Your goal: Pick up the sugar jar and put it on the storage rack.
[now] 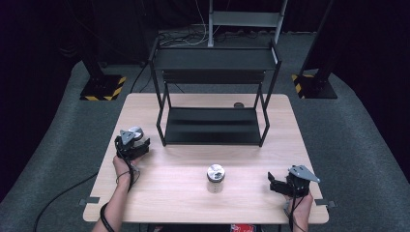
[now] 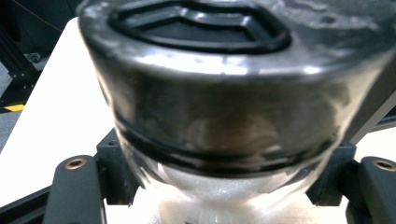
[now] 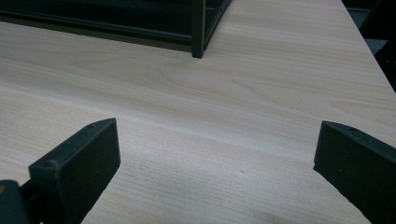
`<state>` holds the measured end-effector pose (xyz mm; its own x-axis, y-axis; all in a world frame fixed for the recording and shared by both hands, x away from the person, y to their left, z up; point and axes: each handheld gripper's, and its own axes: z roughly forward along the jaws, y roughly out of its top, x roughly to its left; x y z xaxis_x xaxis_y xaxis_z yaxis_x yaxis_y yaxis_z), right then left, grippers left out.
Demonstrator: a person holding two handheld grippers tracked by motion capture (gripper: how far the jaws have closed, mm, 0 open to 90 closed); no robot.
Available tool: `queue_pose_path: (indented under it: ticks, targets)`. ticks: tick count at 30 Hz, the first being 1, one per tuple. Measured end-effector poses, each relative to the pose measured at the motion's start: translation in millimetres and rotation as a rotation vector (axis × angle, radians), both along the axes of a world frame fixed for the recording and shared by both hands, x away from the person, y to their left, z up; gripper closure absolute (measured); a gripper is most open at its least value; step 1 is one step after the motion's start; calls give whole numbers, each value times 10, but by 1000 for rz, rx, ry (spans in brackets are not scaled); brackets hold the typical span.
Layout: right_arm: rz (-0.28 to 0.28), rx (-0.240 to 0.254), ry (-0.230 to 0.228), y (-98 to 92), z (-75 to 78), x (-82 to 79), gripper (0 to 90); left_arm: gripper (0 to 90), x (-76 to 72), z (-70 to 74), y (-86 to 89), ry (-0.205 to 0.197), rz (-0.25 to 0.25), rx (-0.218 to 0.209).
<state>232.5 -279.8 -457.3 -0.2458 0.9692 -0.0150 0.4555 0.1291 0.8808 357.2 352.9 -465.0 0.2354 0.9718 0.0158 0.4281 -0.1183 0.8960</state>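
Observation:
A glass jar with a silver lid (image 1: 137,131) stands at the table's left side, and my left gripper (image 1: 134,141) is shut on it. In the left gripper view the jar (image 2: 224,107) looms very close, its black-ribbed lid on top, with a black jaw pressed against each side of the glass. A second lidded jar (image 1: 215,178) stands upright near the front middle of the table, apart from both grippers. To its right, near the front right corner, my right gripper (image 1: 276,185) is open; its view (image 3: 215,154) has bare wood between the jaws.
A black two-tier metal rack (image 1: 212,126) stands at the back middle of the wooden table (image 1: 183,193); one of its legs (image 3: 198,32) is ahead of the right gripper. A small dark round object (image 1: 238,105) lies behind the rack. Dark floor surrounds the table.

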Motion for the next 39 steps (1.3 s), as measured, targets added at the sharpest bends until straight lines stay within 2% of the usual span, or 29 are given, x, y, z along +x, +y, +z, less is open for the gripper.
queue_pose_path:
  ticks: [8, 20, 24, 33, 39]
  targets:
    - [23, -42, 8, 41, 19, 20, 0, 303, -1, -5, 30, 0, -5, -16]
    - [41, -32, -8, 6, 1, 2, 0, 305, -23, -9, 14, -12, -22, 8]
    - [41, -28, -13, -2, -5, -5, 0, 306, -41, -3, 35, -16, -21, -9]
    - [32, -14, -17, -17, -15, -9, 0, 305, -146, 126, 88, -31, -47, -12]
    - [46, -31, -11, -3, -3, 4, 0, 305, -253, 231, 120, -46, -75, -7]
